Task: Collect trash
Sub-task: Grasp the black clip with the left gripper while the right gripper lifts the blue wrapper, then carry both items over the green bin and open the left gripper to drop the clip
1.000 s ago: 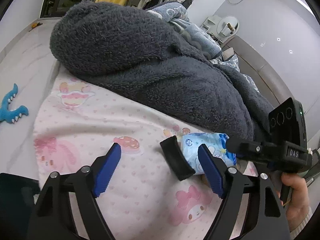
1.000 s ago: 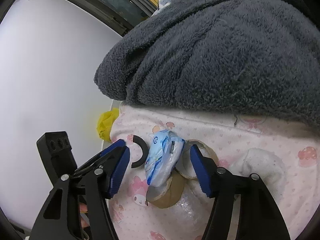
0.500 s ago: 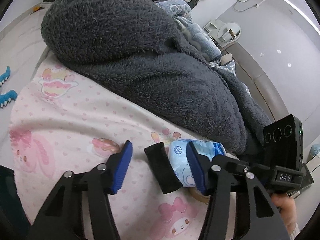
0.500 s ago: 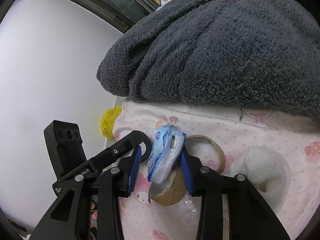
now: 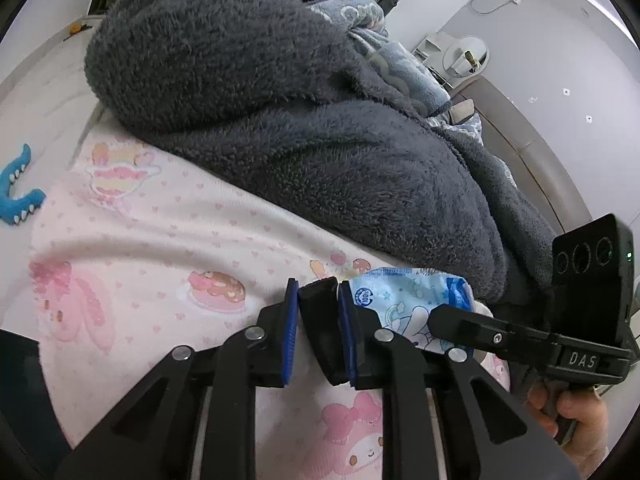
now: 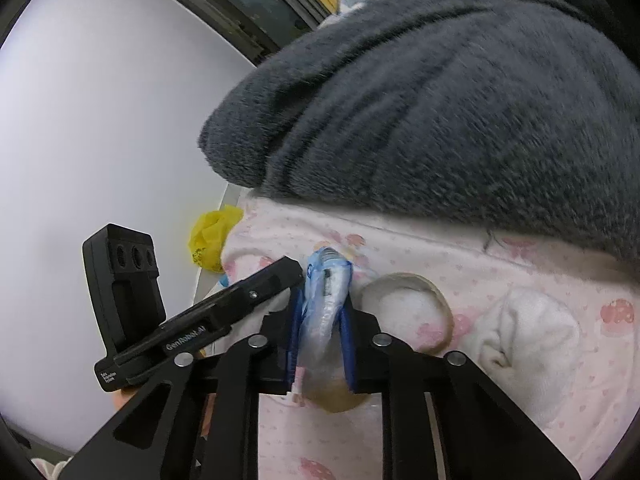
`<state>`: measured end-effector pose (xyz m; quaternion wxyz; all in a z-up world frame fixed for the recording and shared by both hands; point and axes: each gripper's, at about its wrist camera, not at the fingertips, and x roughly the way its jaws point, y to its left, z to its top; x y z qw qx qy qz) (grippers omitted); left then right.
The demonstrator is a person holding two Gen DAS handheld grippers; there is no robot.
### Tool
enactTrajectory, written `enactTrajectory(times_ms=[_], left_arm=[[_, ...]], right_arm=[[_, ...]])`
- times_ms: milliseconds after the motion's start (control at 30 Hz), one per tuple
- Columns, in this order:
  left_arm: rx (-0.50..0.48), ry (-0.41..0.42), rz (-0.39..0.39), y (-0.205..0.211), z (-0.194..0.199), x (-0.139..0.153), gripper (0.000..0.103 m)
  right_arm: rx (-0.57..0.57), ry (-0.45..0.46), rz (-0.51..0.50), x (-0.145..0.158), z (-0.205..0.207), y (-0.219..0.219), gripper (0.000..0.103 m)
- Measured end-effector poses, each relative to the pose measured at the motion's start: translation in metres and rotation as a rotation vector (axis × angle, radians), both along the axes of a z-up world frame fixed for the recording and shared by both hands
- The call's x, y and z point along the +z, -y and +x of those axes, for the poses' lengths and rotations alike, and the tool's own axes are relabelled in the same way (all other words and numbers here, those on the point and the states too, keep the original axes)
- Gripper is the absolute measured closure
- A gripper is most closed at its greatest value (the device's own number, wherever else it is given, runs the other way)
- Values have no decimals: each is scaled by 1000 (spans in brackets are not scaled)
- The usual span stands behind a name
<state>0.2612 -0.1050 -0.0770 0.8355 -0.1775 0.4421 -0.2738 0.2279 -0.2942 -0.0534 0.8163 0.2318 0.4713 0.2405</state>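
Observation:
On a pink cartoon-print sheet (image 5: 168, 240), my left gripper (image 5: 318, 336) is shut on a curved black plastic piece (image 5: 320, 332). My right gripper (image 6: 320, 340) is shut on a light blue cartoon-print wrapper (image 6: 326, 300), which also shows in the left wrist view (image 5: 404, 300) just right of the left gripper. The two grippers sit side by side, almost touching. A brown tape ring (image 6: 416, 312) lies on the sheet right of the wrapper, with another brown roll (image 6: 340, 400) partly hidden under the right gripper.
A thick dark grey fleece blanket (image 5: 280, 120) is heaped right behind the grippers. A crumpled white sock (image 6: 524, 340) lies at right. A yellow plastic bag (image 6: 212, 240) sits off the bed's edge. A blue toy (image 5: 16, 196) lies on the floor at left.
Both grippers went from open to shut: the left closed on the black curved piece, the right closed on the blue wrapper. The left gripper shifted toward the wrapper.

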Motion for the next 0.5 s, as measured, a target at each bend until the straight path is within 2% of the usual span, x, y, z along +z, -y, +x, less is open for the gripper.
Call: enactTrajectory(times_ms=[233, 300, 500], left_arm=[[37, 70, 70, -18, -15, 23, 82], [50, 97, 106, -22, -22, 31, 82], [78, 127, 151, -33, -37, 43, 82]], right_arm=[[35, 62, -50, 14, 1, -26, 92], [35, 77, -60, 16, 0, -27, 92], [27, 129, -57, 31, -9, -23, 92]])
